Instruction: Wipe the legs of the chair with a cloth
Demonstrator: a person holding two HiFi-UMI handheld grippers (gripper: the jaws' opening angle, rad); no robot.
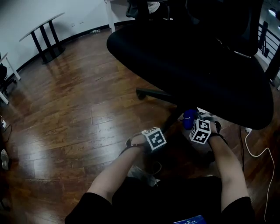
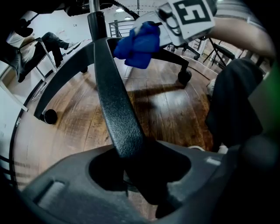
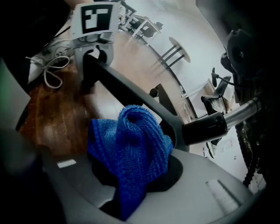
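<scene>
Black textured plastic runs between the jaws of the left gripper [image 2: 140, 175]: it is one chair leg [image 2: 116, 109], and the jaws stand partly spread astride it, with a gap showing on one side, so they bracket the leg and do not visibly pinch it. That placement looks meant to steady the star base while the other hand works. Farther along the same leg, toward the hub under the seat [image 1: 188, 57], the right gripper [image 3: 131, 175] has its jaws pressed together on a bunched blue cloth [image 3: 131, 140], most of which bulges out ahead of the tips. Held that way, the loose wad can be dragged along the leg as a pad. The cloth hangs just beside the leg near the central column; whether it touches the plastic cannot be told from any view. By my reading the wiping is under way on this leg, and the others, each ending in a caster [image 2: 49, 116], give no sign either way. Underneath lies a glossy dark wooden floor [image 1: 74, 109] that throws back the room's light. At the far left a white desk [image 1: 41, 27] on dark legs stands against a pale wall [image 1: 26, 13], and at the right a white cable [image 1: 256, 151] loops across the boards.
</scene>
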